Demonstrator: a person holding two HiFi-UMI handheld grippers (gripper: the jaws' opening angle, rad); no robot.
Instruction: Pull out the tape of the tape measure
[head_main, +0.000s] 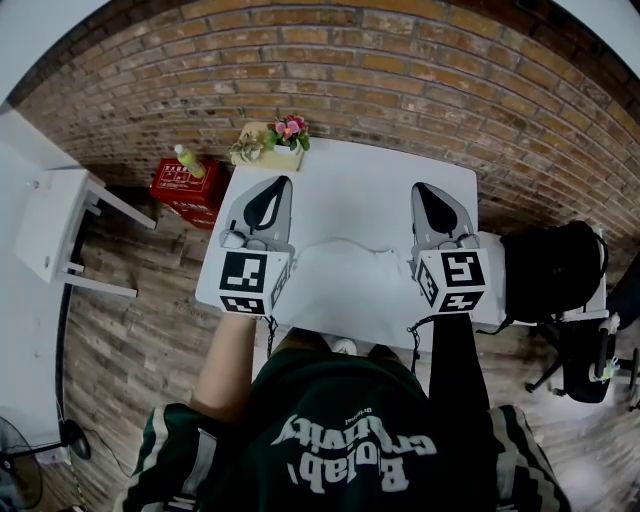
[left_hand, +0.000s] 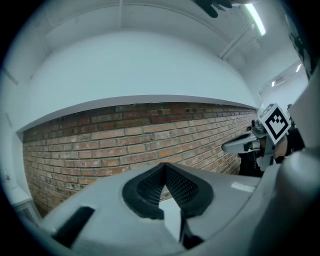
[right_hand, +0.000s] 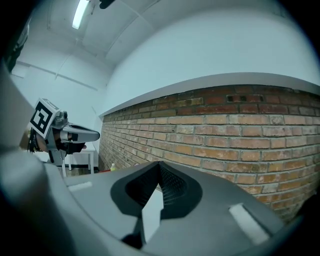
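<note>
No tape measure shows in any view. In the head view my left gripper and right gripper are held side by side over the white table, both pointing away from me toward the brick wall. Each has its jaws together with nothing between them. The left gripper view shows its black ribbed pads meeting at the tip, with only wall beyond. The right gripper view shows the same: pads closed on nothing. Each gripper view catches the other gripper at its edge.
A small pot of pink flowers stands at the table's far left corner. On the floor to the left are a red box with a green bottle on it and a white stool. A black chair stands to the right.
</note>
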